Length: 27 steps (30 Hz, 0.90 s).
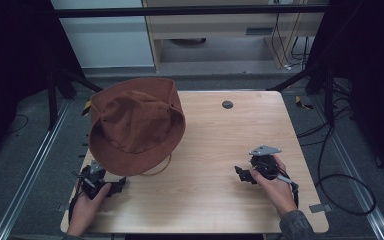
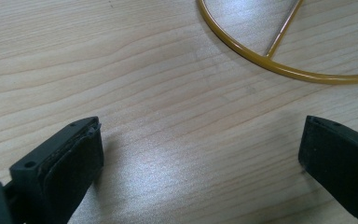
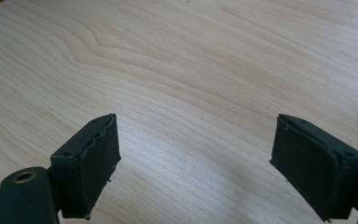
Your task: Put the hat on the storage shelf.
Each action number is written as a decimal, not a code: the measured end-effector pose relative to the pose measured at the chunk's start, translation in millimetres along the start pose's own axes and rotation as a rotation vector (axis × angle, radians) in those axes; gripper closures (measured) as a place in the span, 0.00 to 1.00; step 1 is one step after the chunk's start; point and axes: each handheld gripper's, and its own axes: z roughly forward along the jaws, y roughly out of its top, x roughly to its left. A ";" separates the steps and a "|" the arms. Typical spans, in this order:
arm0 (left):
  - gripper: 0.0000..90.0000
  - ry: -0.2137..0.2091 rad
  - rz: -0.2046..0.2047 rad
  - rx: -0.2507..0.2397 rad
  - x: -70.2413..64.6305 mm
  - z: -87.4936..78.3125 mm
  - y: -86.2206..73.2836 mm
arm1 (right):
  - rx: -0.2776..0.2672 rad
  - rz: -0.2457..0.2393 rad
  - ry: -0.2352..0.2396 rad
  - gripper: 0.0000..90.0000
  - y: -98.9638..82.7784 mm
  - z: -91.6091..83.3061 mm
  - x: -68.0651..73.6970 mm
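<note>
While the table (image 1: 215, 150) lies bare across most of its pale wood, a rust-brown hat (image 1: 135, 125) with a wide floppy brim sits propped on a yellow wire stand (image 2: 279, 70) toward ten o'clock. At seven o'clock the left gripper (image 1: 111, 186) rests with jaws spread wide, holding nothing; at four o'clock the right gripper (image 1: 241, 174) is equally agape and empty.

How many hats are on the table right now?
1. A brown hat sits on a yellow wire stand at the table's far left, just ahead of the left gripper.
</note>
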 end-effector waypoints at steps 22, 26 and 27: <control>0.00 0.001 0.001 0.002 0.0 -0.1 0.0 | 0.030 0.050 -0.051 0.14 -10.1 33.2 10.2; 0.00 0.000 0.001 0.001 -0.1 -0.1 0.0 | 0.002 0.059 -0.057 0.09 -13.7 34.9 7.3; 0.00 0.000 0.001 0.002 -0.1 -0.1 0.0 | 0.004 0.062 -0.057 0.08 -13.6 35.0 7.2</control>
